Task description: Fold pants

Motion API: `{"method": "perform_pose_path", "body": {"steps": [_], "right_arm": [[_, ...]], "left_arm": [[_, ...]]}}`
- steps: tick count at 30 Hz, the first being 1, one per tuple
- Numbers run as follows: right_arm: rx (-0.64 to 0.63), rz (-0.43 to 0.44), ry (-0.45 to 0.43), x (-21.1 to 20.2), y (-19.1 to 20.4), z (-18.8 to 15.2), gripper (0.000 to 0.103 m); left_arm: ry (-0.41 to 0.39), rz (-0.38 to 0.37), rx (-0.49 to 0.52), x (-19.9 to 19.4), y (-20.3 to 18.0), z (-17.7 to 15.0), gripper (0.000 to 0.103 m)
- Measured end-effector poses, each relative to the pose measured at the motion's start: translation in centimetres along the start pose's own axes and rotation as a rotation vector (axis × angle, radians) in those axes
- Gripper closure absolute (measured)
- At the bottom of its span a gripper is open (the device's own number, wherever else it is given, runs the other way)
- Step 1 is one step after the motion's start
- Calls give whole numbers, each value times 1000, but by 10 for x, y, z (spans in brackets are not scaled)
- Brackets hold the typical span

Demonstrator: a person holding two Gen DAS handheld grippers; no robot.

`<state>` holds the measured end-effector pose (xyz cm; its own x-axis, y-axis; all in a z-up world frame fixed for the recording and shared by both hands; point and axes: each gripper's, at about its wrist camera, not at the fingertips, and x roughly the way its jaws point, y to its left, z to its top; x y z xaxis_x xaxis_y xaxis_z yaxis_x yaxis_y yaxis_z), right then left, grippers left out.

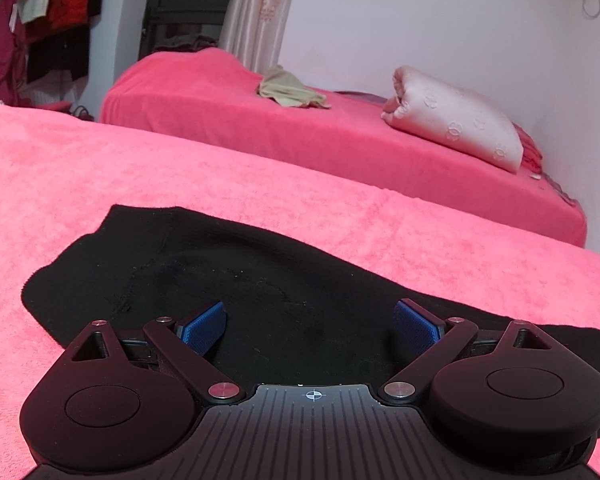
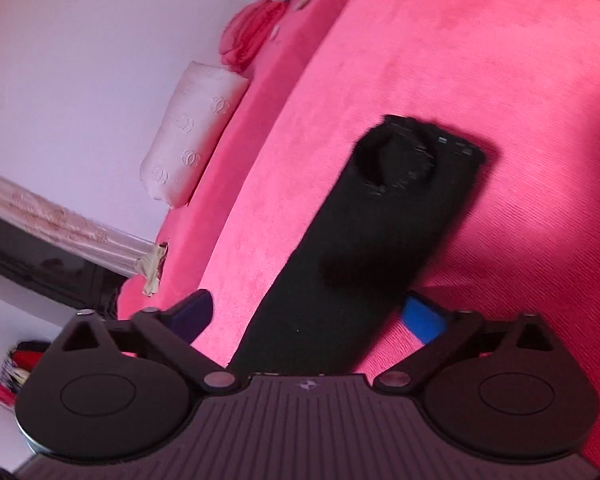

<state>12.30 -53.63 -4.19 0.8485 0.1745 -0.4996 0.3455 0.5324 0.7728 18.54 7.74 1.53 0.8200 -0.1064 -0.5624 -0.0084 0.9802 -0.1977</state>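
Two grippers are in my views, both with jaws spread wide and holding nothing. My left gripper (image 1: 310, 322) sits low over the black pants (image 1: 228, 280), which fill the lower centre of that frame, flat on the pink blanket (image 1: 80, 168). From my right gripper (image 2: 310, 316) I see the pants (image 2: 380, 232) as a long dark strip running from bottom centre to mid-frame. A white pillow (image 1: 460, 120) lies on the farther bed (image 1: 220, 96), upper right.
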Motion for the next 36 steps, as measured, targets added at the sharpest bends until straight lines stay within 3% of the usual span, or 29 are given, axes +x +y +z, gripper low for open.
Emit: {"method": "perform_pose_path", "body": {"steps": [5,8,10,12,13,14,18,21,24,26,31,33,36], "right_arm": [[-123,25,-93,3,1,-10,0],[-188,-7,-131,9,6,-13,11],[-236,-51,-150,15,9,-17,39],[-242,-101,-167,18,12,-21,57],[-264,-117,-174,18,17,-23,74],[-312,-131,-185,17,25,-28,79],[-593,-140,-293,-1,84,-66,80],[-853,-86,-328,-1,143,-117,81],[-1079,-32,-296,19,195,-180,81],[-1257,-43,-261,45,219,-231,81],[-1680,-70,-101,112,229,-354,81],[-1757,-76,-143,116,230,-375,84],[-1732,-24,-208,105,247,-370,85]], "left_arm": [[3,7,-12,1,5,0,0],[0,9,-11,1,5,1,0],[0,11,-11,1,5,1,0],[-4,14,-12,0,5,1,0],[-6,15,-14,-1,5,2,0],[-8,15,-17,-1,6,3,0],[-25,25,-20,-4,8,4,0],[-33,22,-24,-6,9,5,0],[-44,23,-28,-10,12,6,0],[-60,26,-32,-14,14,7,0],[-72,16,-50,-17,19,10,0],[-75,5,-53,-20,18,11,0],[-96,-12,-50,-25,14,13,0]]}}
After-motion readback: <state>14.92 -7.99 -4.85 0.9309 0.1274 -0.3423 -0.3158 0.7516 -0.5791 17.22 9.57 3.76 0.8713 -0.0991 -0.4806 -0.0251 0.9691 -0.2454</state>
